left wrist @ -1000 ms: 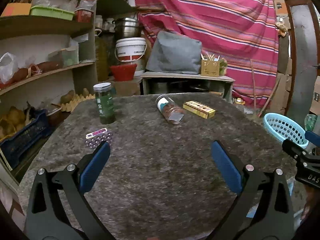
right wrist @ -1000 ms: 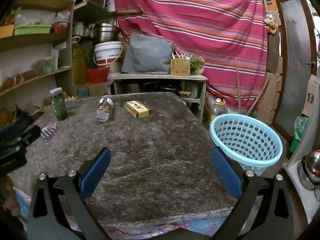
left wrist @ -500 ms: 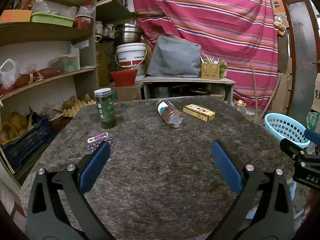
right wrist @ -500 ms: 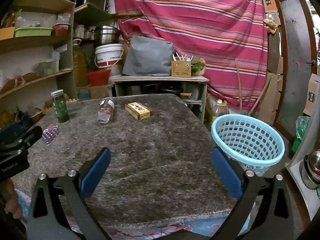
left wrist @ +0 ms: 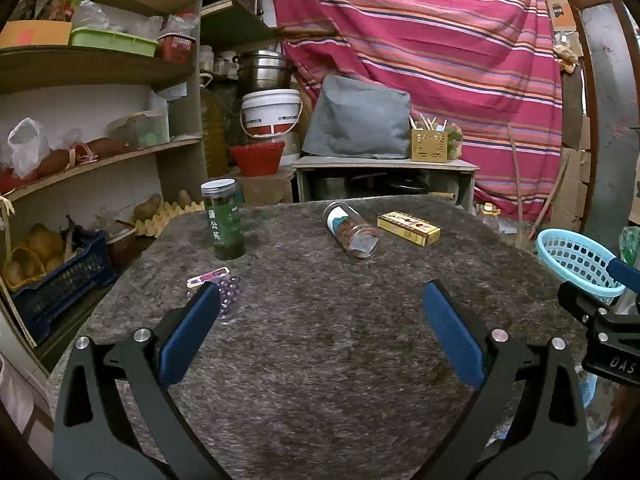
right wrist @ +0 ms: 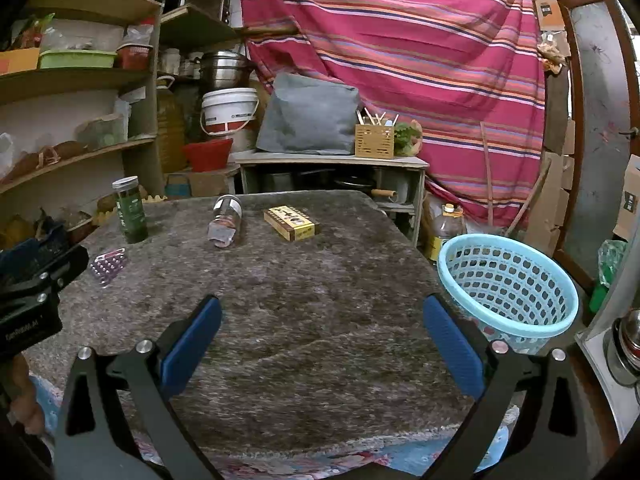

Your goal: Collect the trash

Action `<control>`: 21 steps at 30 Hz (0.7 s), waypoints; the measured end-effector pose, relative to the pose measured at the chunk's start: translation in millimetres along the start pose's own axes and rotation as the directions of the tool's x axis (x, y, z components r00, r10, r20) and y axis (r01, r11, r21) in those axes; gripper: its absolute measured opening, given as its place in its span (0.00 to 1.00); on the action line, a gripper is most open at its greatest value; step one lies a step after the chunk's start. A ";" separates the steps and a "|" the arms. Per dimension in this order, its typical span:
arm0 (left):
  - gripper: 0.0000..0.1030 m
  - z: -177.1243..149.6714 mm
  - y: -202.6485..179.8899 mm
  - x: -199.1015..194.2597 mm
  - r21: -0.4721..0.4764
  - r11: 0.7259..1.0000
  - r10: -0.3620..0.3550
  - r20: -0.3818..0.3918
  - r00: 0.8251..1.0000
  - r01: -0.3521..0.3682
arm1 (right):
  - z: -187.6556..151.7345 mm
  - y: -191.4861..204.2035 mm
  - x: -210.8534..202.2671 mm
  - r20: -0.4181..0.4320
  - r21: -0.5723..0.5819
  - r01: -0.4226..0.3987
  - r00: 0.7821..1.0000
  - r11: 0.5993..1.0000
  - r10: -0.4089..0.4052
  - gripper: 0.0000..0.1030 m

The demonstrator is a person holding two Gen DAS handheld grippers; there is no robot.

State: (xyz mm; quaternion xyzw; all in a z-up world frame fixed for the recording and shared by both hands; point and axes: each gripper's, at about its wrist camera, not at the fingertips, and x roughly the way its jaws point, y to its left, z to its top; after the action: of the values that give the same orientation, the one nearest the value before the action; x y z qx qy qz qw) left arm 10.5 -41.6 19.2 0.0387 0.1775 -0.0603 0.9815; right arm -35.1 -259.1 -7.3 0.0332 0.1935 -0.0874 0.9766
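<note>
Our left gripper [left wrist: 320, 312] hangs over the near edge of the felt-covered table [left wrist: 320, 360], fingers spread wide and holding nothing; our right gripper [right wrist: 320, 320] is likewise splayed and empty. Ahead and to the left, just beyond the left fingertip, lies the purple blister pack [left wrist: 214, 284] (nearest piece of trash, we judge, and the left hand's to take). Farther out stand the green jar [left wrist: 223, 220], the toppled jar [left wrist: 352, 231] and the yellow box [left wrist: 408, 228]. The blue basket [right wrist: 508, 284] waits off the table's right side.
</note>
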 end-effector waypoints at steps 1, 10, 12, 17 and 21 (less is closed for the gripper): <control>0.95 0.1 0.6 -0.2 -0.001 1.000 0.003 0.001 1.000 -0.003 | 0.0 0.4 0.0 0.000 -0.001 -0.001 1.000 1.000 0.001 0.96; 0.95 0.7 1.4 0.0 0.003 1.000 0.014 0.001 1.000 -0.014 | 0.0 2.8 -0.1 0.001 -0.001 0.000 1.000 1.000 0.000 0.96; 0.95 0.2 1.0 0.1 0.001 1.000 0.014 0.000 1.000 -0.014 | 0.0 3.0 -0.2 0.001 -0.002 0.001 1.000 1.000 -0.001 0.96; 0.95 0.4 2.5 0.3 -0.005 1.000 0.017 -0.003 1.000 -0.017 | 0.5 3.6 -0.4 0.003 -0.004 0.000 1.000 1.000 0.000 0.96; 0.95 0.4 2.8 0.6 -0.003 1.000 0.019 -0.004 1.000 -0.019 | 0.5 3.6 -0.6 0.004 -0.004 0.000 1.000 1.000 0.000 0.96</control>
State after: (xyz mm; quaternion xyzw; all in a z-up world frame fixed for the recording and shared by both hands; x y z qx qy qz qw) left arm 11.6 -39.0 19.5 0.0388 0.1789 -0.0507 0.9818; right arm -34.7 -255.5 -6.5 0.0312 0.1916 -0.0873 0.9771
